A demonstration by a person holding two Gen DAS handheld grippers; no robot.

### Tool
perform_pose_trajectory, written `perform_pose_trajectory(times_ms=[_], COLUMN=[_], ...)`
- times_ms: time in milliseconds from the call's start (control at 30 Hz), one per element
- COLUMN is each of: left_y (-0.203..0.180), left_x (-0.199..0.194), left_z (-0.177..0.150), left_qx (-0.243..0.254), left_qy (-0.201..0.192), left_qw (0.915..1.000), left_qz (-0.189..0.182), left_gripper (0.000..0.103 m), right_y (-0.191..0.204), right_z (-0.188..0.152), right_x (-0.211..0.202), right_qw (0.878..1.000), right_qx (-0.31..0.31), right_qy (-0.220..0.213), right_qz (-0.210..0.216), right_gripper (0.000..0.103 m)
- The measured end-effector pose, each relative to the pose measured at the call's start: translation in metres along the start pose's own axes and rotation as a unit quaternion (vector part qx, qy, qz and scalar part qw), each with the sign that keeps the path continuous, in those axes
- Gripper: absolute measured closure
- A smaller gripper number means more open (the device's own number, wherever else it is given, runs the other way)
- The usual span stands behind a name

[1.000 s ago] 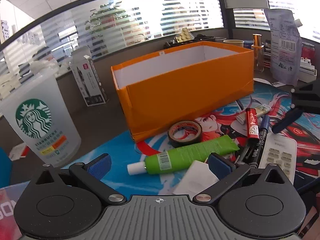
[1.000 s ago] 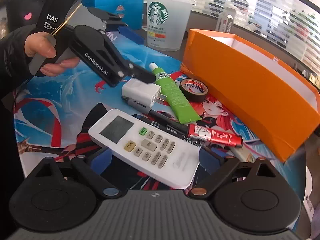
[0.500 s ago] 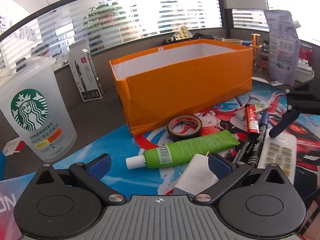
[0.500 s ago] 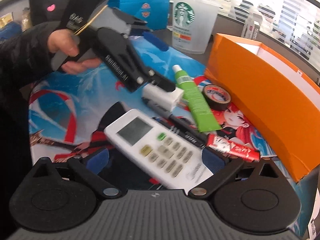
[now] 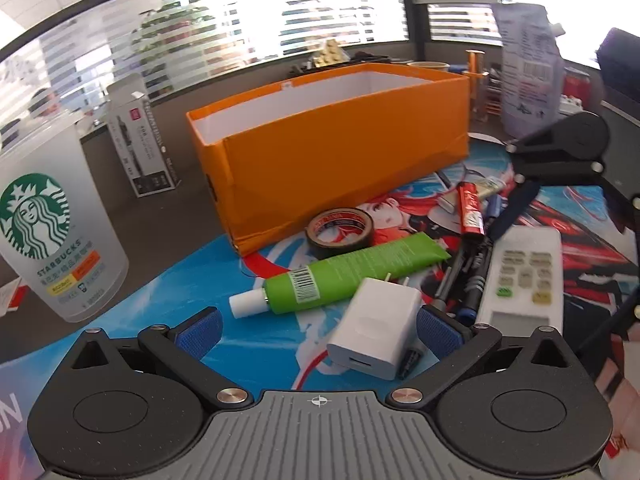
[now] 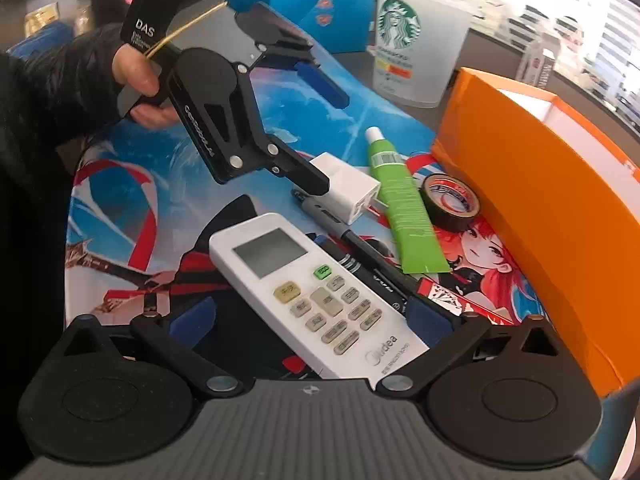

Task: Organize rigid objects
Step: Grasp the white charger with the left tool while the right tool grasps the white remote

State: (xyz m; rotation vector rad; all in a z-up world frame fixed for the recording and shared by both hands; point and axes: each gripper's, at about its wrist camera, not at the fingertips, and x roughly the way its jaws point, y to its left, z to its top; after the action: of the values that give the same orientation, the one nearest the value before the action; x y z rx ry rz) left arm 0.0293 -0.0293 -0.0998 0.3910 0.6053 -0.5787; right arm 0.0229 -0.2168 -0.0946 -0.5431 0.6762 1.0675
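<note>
Well, hardly anything looks sorted yet. The orange box (image 5: 344,160) stands at the far edge of the printed mat (image 6: 120,184) on the worktop, and what shows of its white inside holds nothing, though its floor is hidden from here. Everything else lies loose in front of it: a roll of tape (image 5: 340,229) just beside the box wall, a green tube (image 5: 344,272), a red marker (image 5: 471,210), a couple of dark pens (image 6: 360,246), and a white remote (image 6: 316,296).

The left tongs (image 5: 318,326) are spread wide and low over the white charger (image 5: 378,332), which sits between the blue pads, close against the right-hand one; nothing is clamped. The right tongs (image 6: 310,316) are likewise spread, straddling the remote without squeezing it; whether either pad touches it I can't tell.

So, by my reckoning, the job is at its very start: two first grabs are being lined up, and every loose piece has yet to go into the box. A Starbucks cup (image 5: 52,224) stands off the mat, apart from the clutter.
</note>
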Motion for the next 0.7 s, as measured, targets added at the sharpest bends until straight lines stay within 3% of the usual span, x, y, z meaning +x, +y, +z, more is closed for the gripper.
perform_pose_trajectory(times_ms=[300,700], left_y=[-0.008,-0.005], left_x=[0.008,0.018], left_z=[0.003,0.003], left_qx=[0.017,0.017], left_qy=[0.013,0.023], left_qw=[0.9997,0.9987], left_qz=[-0.014,-0.043], left_gripper=[0.000,0.000], right_y=[-0.006,0.009], right_z=[0.006,-0.011], right_x=[0.004,-0.015], right_qw=[1.000,0.999], right_qx=[-0.022,-0.018], right_qy=[0.015,0.032], right_qz=[0.012,0.026], right_gripper=[0.000,0.000])
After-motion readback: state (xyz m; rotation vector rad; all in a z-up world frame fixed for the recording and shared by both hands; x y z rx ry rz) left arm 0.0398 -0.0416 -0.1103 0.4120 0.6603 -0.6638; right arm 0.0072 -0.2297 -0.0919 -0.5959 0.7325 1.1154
